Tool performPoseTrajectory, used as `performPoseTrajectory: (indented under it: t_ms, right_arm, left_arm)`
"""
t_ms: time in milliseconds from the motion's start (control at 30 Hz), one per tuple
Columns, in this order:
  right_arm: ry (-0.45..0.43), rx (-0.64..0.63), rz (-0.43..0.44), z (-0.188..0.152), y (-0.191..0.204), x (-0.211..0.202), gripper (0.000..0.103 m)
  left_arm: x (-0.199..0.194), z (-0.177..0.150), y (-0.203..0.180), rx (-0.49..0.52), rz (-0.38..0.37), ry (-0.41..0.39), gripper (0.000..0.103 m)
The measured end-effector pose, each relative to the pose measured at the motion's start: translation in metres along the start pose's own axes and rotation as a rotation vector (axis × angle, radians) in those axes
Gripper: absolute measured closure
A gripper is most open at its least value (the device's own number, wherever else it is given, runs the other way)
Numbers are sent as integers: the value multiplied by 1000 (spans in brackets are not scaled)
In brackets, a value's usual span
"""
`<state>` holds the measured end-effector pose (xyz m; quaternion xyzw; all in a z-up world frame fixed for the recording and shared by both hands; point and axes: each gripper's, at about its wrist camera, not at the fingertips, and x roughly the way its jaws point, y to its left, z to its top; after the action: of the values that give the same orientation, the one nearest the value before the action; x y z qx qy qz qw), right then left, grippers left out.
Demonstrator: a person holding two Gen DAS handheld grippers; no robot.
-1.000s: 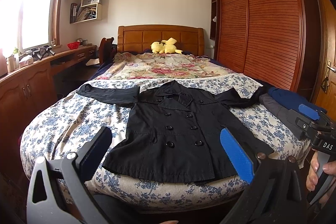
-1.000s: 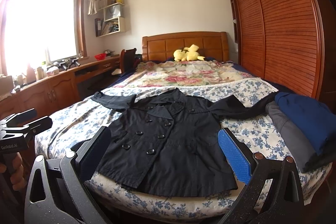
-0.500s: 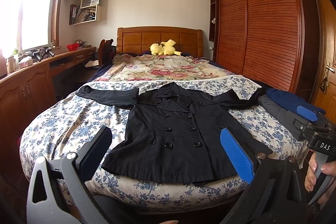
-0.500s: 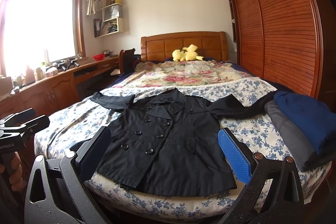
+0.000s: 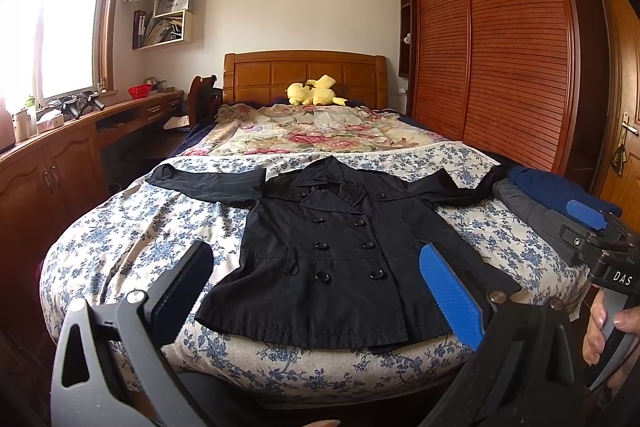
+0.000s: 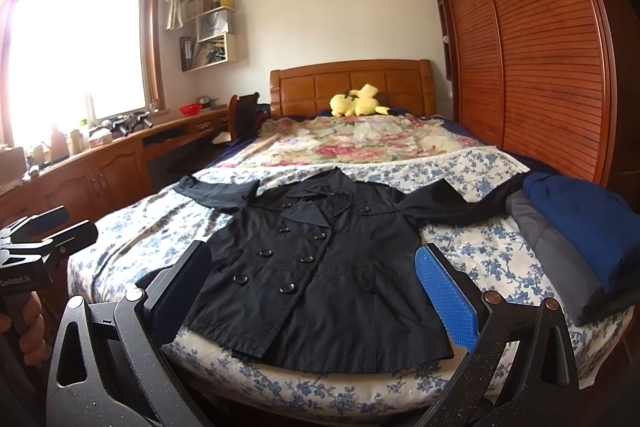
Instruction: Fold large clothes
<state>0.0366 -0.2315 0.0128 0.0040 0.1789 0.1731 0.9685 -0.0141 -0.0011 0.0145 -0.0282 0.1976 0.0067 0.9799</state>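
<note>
A black double-breasted coat (image 5: 336,251) lies flat, front up, on the bed with both sleeves spread sideways; it also shows in the right wrist view (image 6: 320,267). My left gripper (image 5: 316,291) is open and empty, held off the foot of the bed short of the coat's hem. My right gripper (image 6: 312,291) is open and empty, also short of the hem; it shows at the right edge of the left wrist view (image 5: 592,231). The left gripper shows at the left edge of the right wrist view (image 6: 44,231).
The bed (image 5: 132,227) has a blue floral cover. Folded blue and grey clothes (image 6: 576,231) lie at its right edge. A yellow plush toy (image 5: 314,91) sits by the headboard. A wooden desk (image 5: 60,147) runs along the left, a wardrobe (image 5: 500,59) along the right.
Both cameras have tilted up slightly, so the coat sits a little lower in view. The coat has not moved and both grippers stay open.
</note>
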Motion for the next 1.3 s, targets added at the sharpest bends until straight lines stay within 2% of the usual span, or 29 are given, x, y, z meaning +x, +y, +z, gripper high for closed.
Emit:
performPoseTrajectory:
  t_ms: [867, 1067, 1300]
  right_arm:
    - [14, 3, 2, 0, 4, 4, 0]
    - [33, -1, 10, -10, 7, 11, 0]
    - [74, -35, 14, -20, 5, 46, 0]
  left_arm:
    - [12, -7, 6, -4, 8, 26, 0]
    - [27, -13, 14, -11, 14, 45, 0]
    - [62, -27, 30, -19, 44, 100, 0]
